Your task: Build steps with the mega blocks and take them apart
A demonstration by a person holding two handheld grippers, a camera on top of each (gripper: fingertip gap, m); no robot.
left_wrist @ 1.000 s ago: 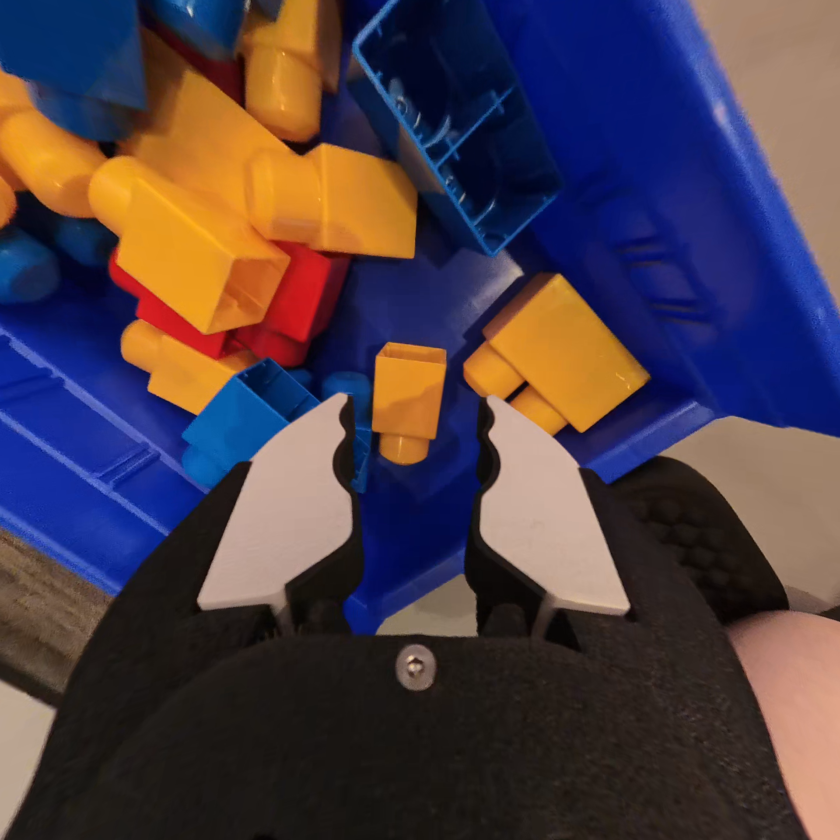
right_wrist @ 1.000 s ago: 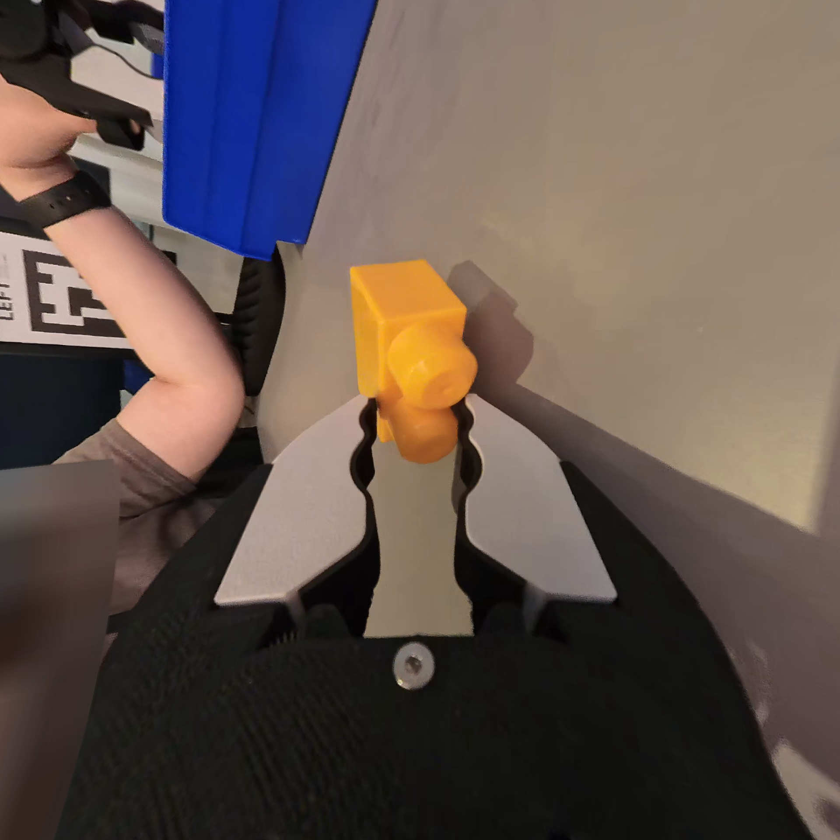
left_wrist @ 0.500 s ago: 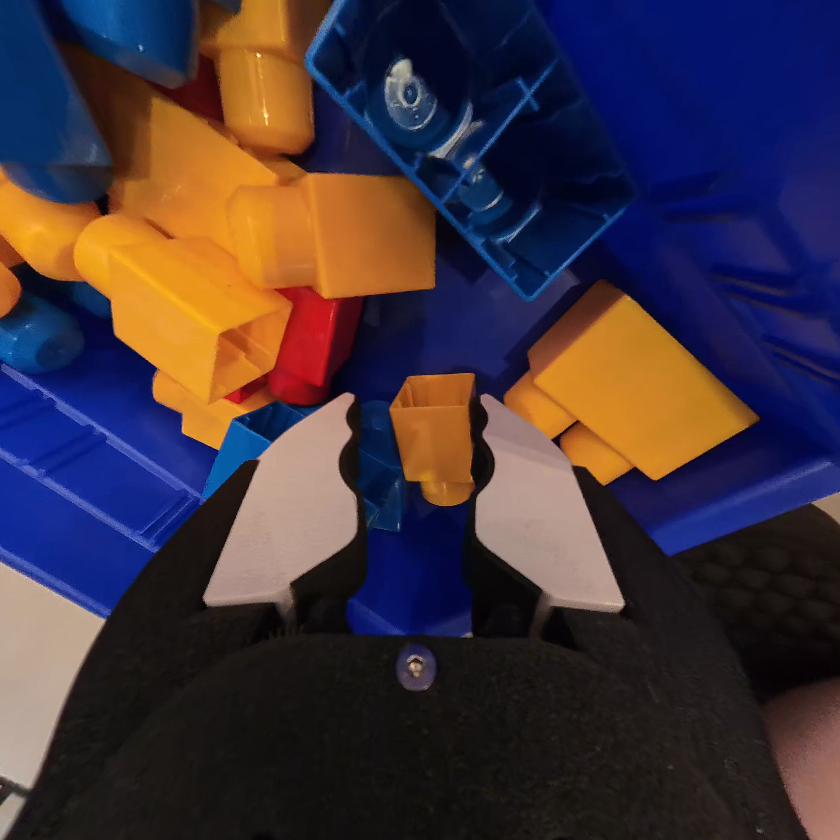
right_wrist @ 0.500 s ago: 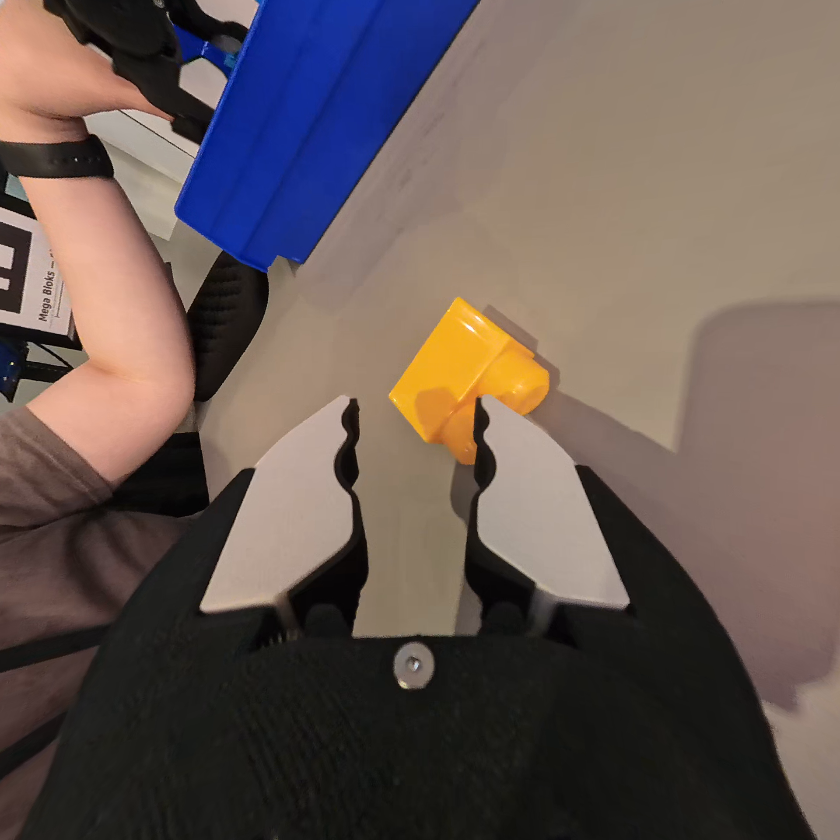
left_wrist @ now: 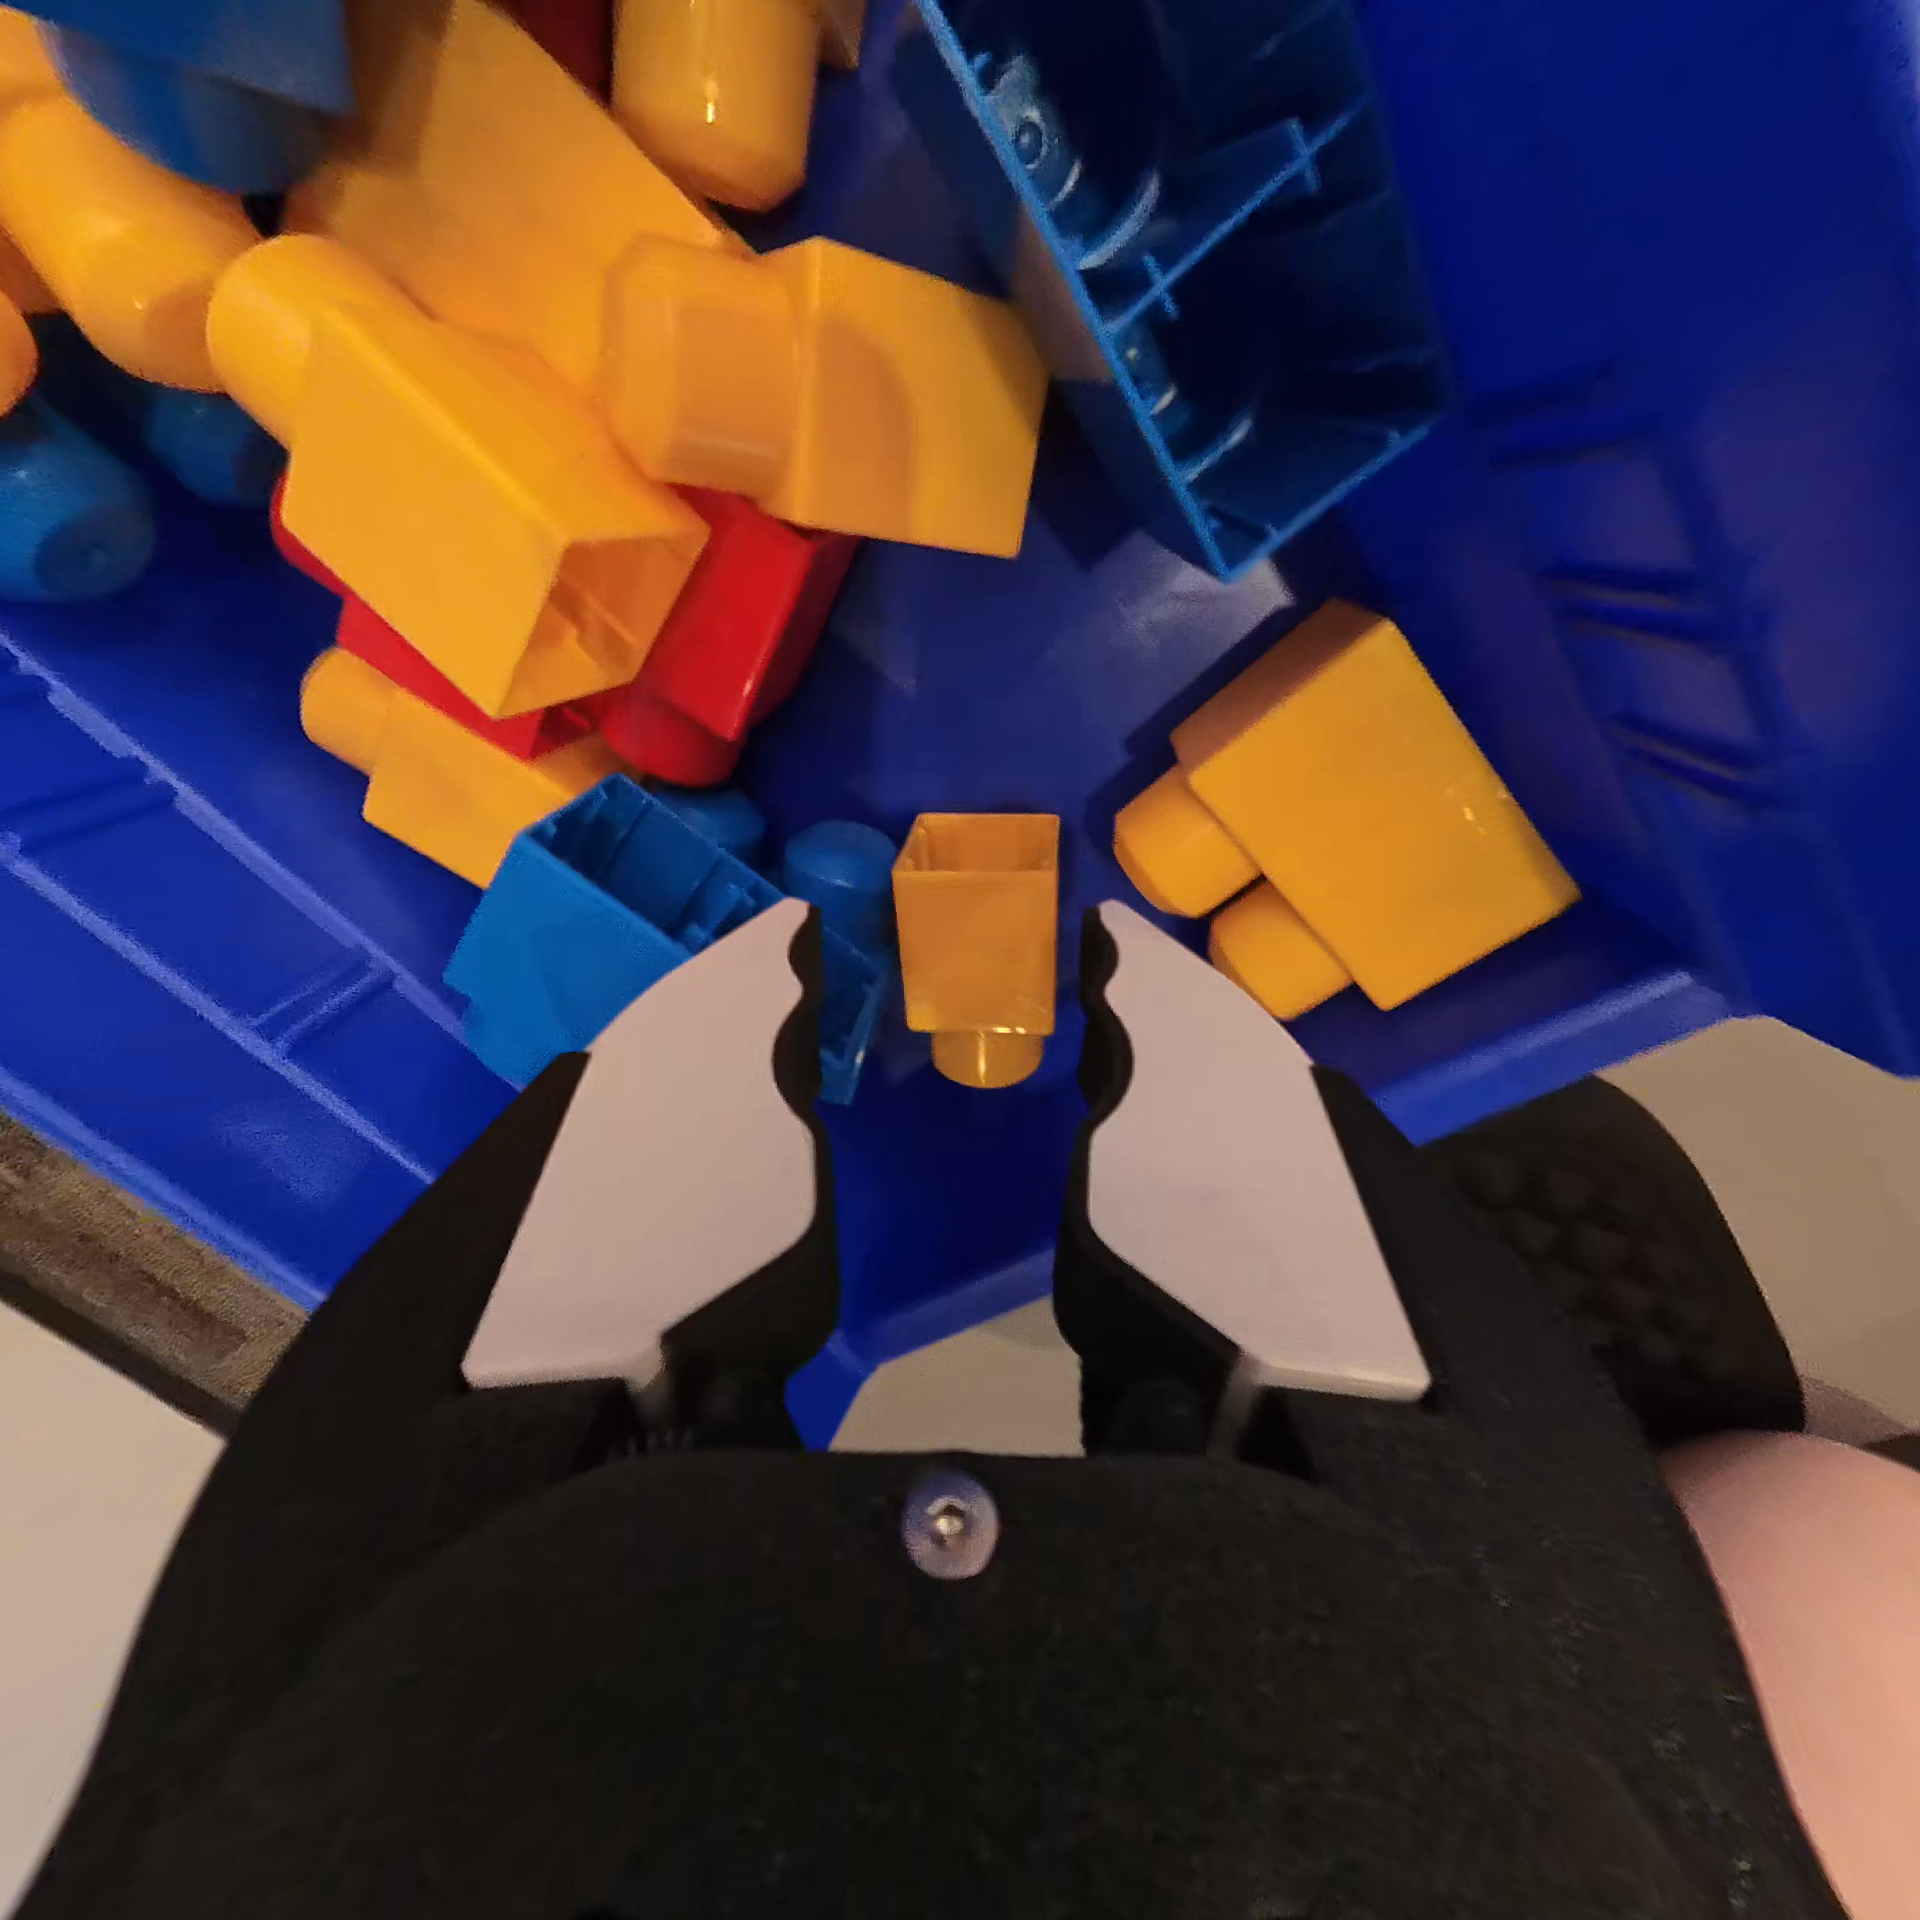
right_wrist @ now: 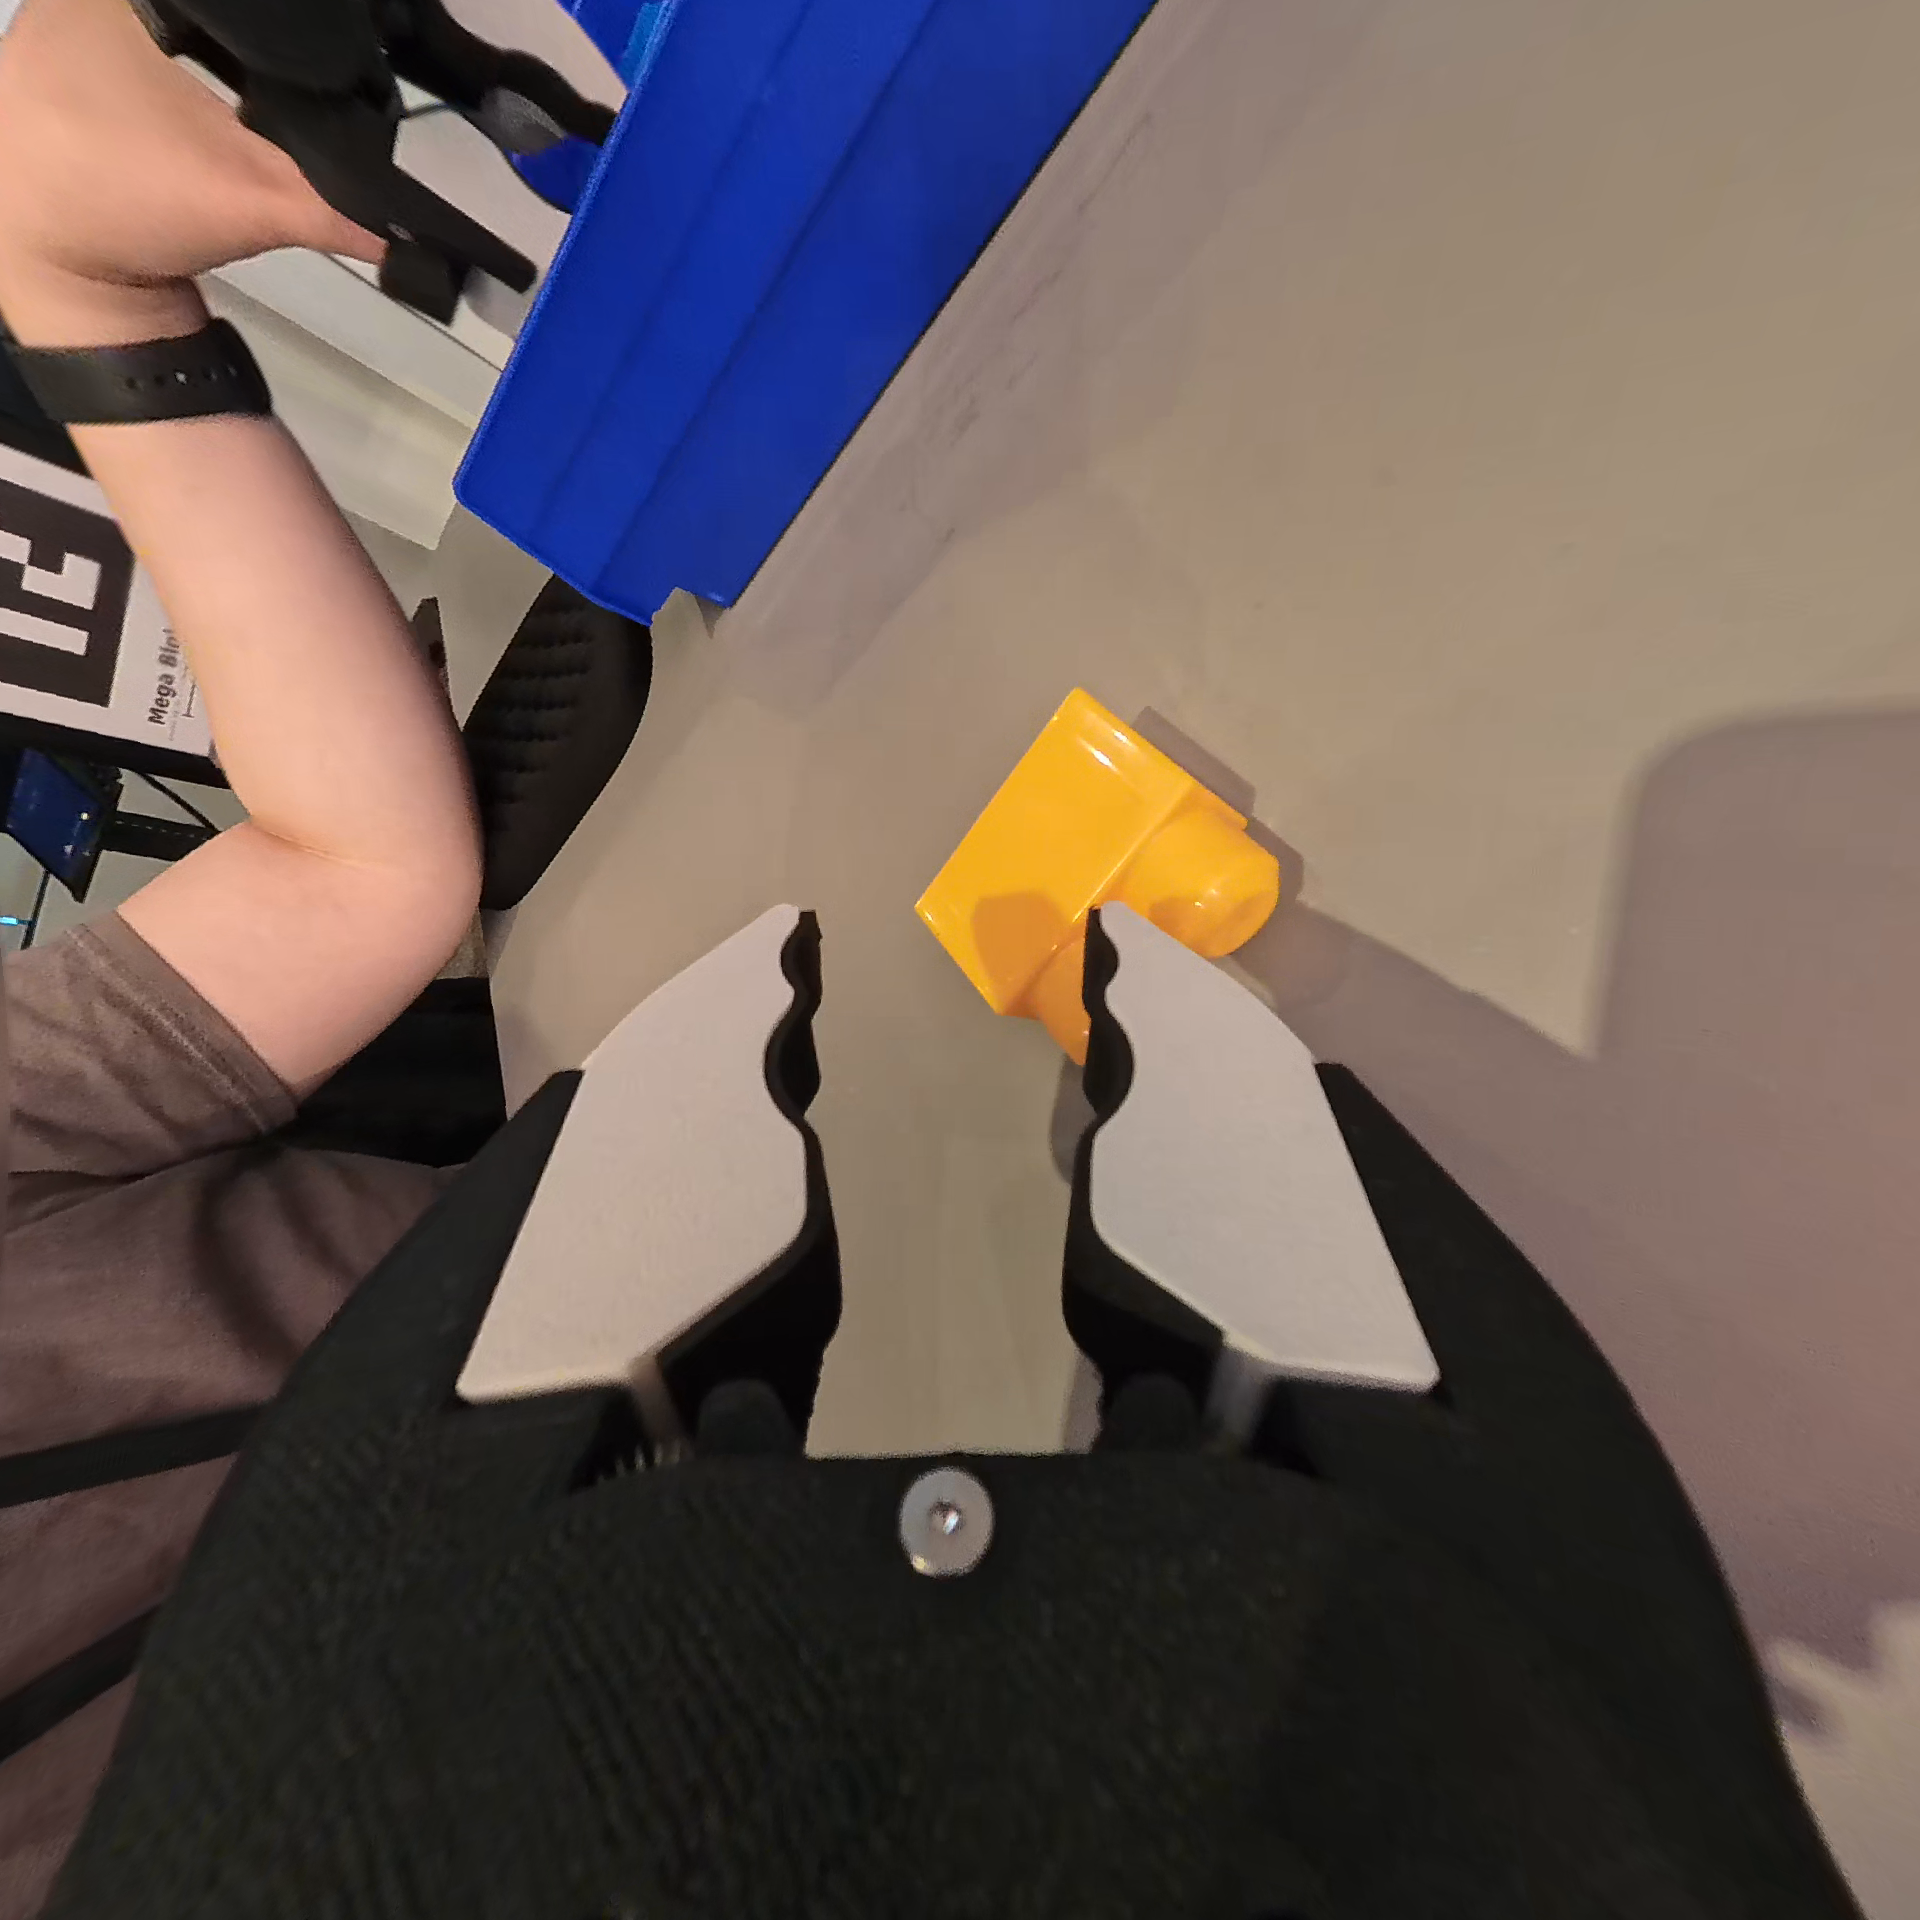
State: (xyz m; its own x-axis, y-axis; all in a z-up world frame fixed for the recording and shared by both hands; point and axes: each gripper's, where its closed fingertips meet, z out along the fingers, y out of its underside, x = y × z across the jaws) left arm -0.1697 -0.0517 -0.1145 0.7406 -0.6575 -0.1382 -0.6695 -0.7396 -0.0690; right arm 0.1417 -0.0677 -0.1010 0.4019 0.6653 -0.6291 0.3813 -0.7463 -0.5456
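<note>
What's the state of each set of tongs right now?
Left tongs: open, empty, either side of a small yellow block in the blue bin.
Right tongs: open, empty; yellow two-stud block lies on the table.

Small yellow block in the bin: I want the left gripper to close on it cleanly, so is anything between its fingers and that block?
Nothing visible. The small yellow block lies between the open left gripper fingertips; a blue block sits beside the left finger.

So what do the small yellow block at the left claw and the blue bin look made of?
Small yellow block: glossy moulded plastic by the look, hollow with thin walls at its open end, faintly translucent. Blue bin: stiffer opaque plastic, probably, with moulded ribs and a duller sheen. The left claw is open around the block.
</note>
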